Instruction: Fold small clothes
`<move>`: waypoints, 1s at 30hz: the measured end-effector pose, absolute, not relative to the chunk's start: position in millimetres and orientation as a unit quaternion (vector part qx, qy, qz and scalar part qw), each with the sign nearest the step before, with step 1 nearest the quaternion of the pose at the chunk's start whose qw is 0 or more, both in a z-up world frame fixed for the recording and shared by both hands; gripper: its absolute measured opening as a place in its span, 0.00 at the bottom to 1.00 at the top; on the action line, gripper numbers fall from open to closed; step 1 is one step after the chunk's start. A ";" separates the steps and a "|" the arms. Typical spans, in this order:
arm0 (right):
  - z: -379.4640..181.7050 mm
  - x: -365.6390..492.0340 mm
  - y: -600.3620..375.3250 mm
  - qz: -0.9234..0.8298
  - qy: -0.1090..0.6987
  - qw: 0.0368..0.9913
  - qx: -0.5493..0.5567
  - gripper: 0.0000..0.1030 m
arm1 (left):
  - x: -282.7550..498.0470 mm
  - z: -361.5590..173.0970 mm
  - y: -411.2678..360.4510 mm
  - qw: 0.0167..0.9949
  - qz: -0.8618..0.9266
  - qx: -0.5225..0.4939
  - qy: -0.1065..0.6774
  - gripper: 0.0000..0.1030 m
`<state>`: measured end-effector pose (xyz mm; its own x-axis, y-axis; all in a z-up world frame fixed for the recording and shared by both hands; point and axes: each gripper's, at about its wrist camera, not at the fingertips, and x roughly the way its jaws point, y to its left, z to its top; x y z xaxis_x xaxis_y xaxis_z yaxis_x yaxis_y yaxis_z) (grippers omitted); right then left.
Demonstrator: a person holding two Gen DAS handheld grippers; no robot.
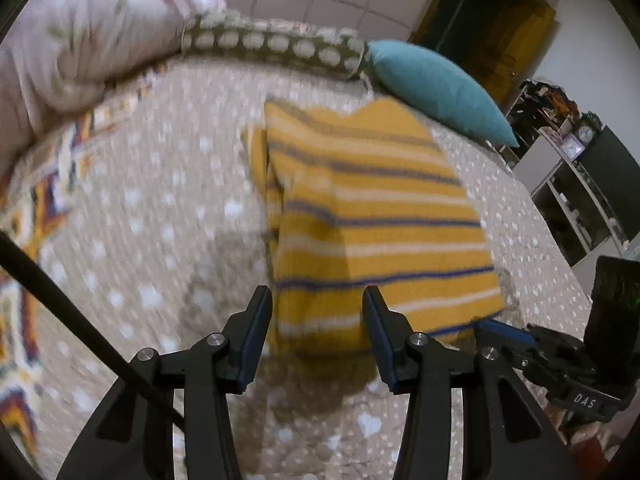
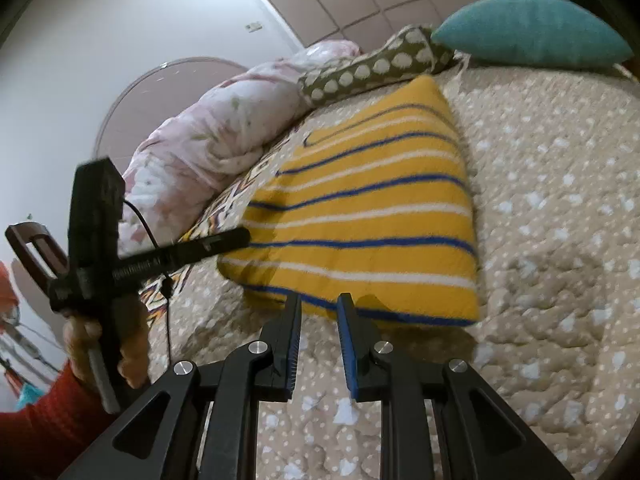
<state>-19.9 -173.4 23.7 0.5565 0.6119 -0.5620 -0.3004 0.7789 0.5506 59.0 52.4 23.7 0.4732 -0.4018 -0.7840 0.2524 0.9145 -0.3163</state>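
In your left wrist view, bare bedspread (image 1: 152, 208) filled the left and bottom of the frame, open for passage. The striped garment (image 1: 372, 224) blocked the centre, the right gripper (image 1: 504, 330) crowded the lower right, and pillows (image 1: 276, 42) and a teal cushion (image 1: 436, 88) walled off the top. In your right wrist view, open quilt filled the right side.
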 end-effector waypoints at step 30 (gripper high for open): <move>43.4 122.5 -201.2 0.180 0.402 0.878 0.187 0.33 | 219.6 13.7 23.7 0.847 -0.144 -0.035 0.510 0.78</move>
<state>122.5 -201.2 43.4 0.6122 0.4658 -0.6389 -0.1658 0.8657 0.4724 219.6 23.7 13.7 0.4375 -0.2801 -0.8545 0.2084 0.9560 -0.2066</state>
